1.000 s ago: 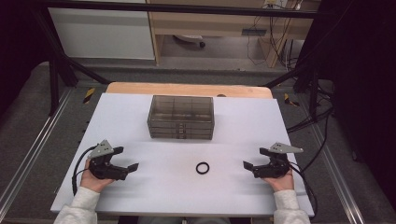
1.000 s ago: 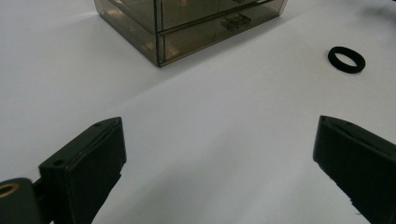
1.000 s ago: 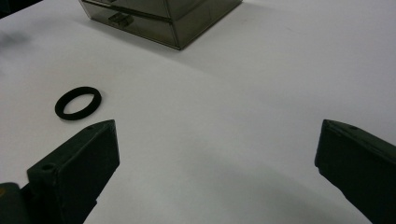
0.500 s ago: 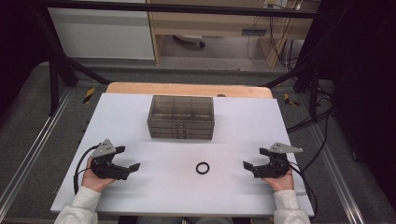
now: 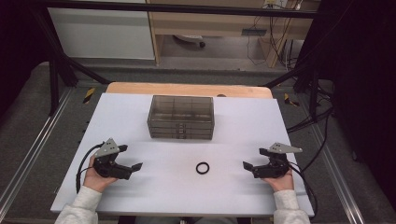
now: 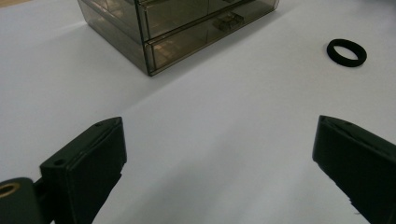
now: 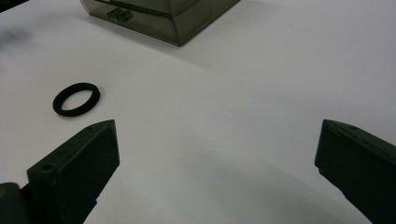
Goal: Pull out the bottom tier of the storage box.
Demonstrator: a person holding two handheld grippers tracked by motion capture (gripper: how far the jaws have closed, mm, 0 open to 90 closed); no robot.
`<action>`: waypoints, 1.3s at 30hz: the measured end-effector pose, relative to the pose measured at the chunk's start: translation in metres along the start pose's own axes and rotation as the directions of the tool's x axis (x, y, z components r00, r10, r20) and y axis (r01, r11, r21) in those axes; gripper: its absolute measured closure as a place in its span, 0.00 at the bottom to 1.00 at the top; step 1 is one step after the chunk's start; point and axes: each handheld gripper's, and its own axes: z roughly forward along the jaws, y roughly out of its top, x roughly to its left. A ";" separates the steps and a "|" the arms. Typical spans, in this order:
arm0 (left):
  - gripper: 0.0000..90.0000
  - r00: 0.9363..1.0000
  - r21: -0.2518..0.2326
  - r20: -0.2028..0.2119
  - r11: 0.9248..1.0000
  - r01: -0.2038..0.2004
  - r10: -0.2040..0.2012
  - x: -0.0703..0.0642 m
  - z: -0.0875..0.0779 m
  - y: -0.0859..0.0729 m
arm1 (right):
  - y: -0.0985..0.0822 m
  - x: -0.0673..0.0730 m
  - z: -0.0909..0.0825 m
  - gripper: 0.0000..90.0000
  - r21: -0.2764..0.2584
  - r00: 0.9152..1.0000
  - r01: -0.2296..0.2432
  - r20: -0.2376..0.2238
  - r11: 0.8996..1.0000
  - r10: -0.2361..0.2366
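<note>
A smoky see-through drawer box (image 5: 181, 116) stands at the middle back of the white board (image 5: 233, 196). A small black ring (image 5: 202, 168) lies flat in front of it, nearer the front edge. My left gripper (image 5: 131, 157) rests at the front left, open and empty, pointing toward the ring. My right gripper (image 5: 253, 158) rests at the front right, also open and empty, facing inward. In the left gripper view the gripper (image 6: 219, 140) has the ring (image 6: 346, 52) at upper right and the box (image 6: 177, 28) ahead. In the right gripper view the gripper (image 7: 219, 135) has the ring (image 7: 76, 99) at left and the box (image 7: 163, 16) at the top.
A wooden table edge (image 5: 187, 88) shows behind the white board. Black frame bars (image 5: 70, 70) and metal rails (image 5: 28, 158) flank the table. Cables (image 5: 313, 121) trail off to the right. Bare white surface lies between the grippers and the box.
The left gripper has edged slightly to the right. The ring, the box and the right gripper have stayed put.
</note>
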 end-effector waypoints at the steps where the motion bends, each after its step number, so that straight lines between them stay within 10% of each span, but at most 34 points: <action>1: 0.03 1.000 0.000 0.000 1.000 0.000 0.000 0.000 0.000 0.000 | 0.000 0.000 0.000 0.00 -0.001 1.000 0.000 0.001 1.000 0.000; 39: 0.04 0.997 0.038 0.001 0.996 -0.075 0.075 -0.012 0.013 0.015 | 0.000 0.000 0.000 0.00 0.002 1.000 0.007 0.000 1.000 -0.007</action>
